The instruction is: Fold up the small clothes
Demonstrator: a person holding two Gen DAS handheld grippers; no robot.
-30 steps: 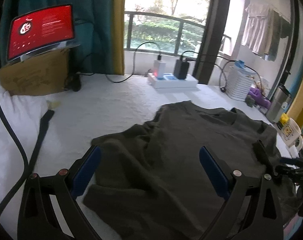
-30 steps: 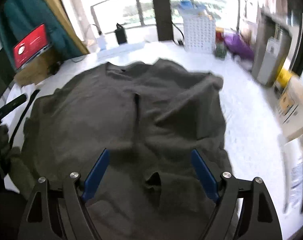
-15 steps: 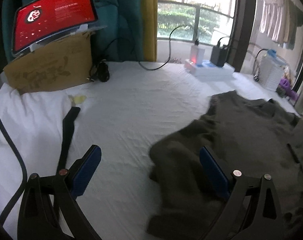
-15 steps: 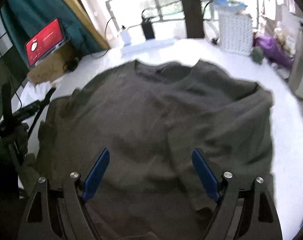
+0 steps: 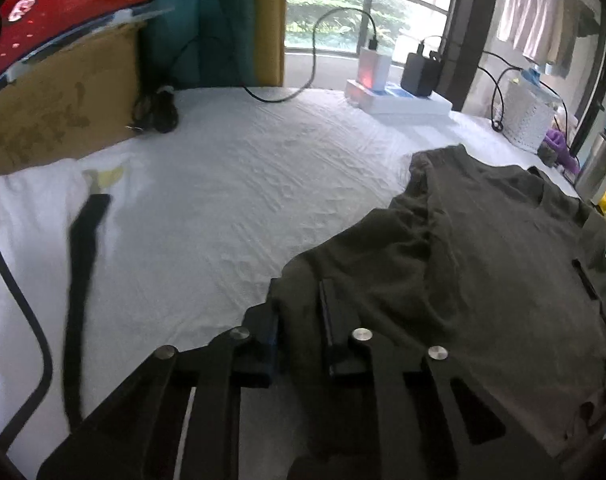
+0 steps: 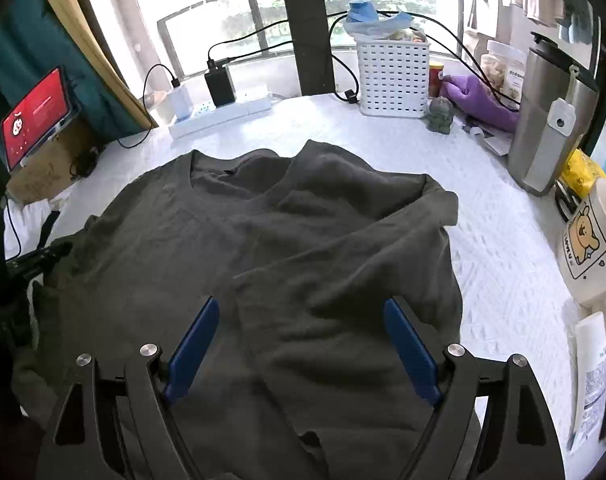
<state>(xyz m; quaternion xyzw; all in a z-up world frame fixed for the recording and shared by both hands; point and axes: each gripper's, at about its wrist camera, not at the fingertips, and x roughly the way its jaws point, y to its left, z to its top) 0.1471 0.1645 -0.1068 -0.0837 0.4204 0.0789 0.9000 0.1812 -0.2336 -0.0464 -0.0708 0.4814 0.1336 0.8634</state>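
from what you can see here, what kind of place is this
Probably a lived-in home room beside a balcony: laundry hangs by the window, and a bear mug and power strip sit near the dark shirt.

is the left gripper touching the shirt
Touching. The left wrist view shows the left gripper with its jaws closed on a fold at the edge of the dark shirt.

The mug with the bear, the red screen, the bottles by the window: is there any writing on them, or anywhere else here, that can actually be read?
Bear mug: a few letters run up beside the bear, too small to read.
Red screen: white lines of text, blurred.
Jar behind the steel flask: printed label, illegible.
White packet at the right edge: fine print, too small.
Dark shirt: no writing shows.
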